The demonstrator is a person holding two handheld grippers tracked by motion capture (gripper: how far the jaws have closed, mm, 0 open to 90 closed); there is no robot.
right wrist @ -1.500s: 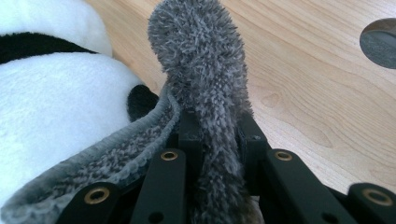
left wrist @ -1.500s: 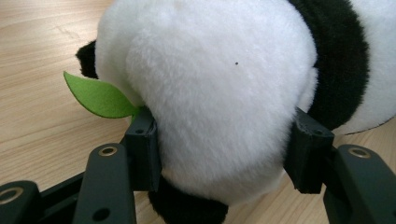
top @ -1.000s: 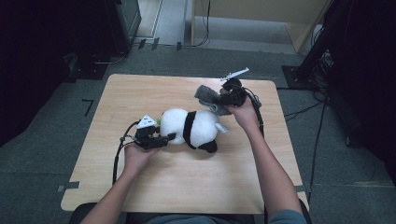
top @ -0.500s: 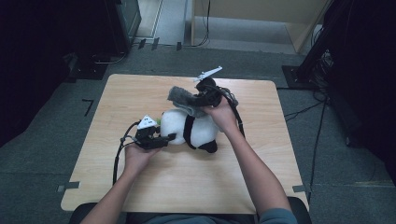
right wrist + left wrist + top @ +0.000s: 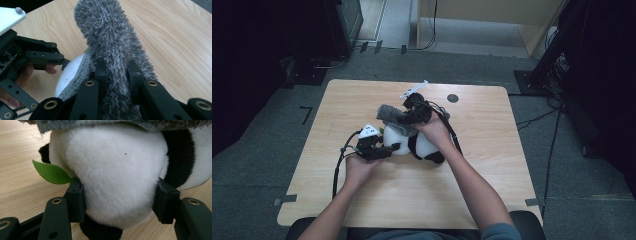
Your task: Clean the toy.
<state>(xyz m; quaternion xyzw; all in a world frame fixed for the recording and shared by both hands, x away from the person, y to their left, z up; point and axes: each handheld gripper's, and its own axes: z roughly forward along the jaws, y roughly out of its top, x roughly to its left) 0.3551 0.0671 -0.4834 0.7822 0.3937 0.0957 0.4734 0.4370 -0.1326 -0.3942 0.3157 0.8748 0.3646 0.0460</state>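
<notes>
The left gripper [image 5: 117, 207] clamps the plush panda [image 5: 117, 175] between its jaws on the counter [image 5: 362, 100]. The right gripper [image 5: 117, 72] pinches a grey fuzzy cloth [image 5: 110, 37], which lies draped over the panda's top, just above the left gripper.

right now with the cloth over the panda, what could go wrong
1. The left gripper pinches only soft fur on the panda; a tug from the cloth might pull it free.
2. The right gripper grips a narrow fold of the cloth, which could slip out.
3. The leaf may snag near the left jaw.
</notes>
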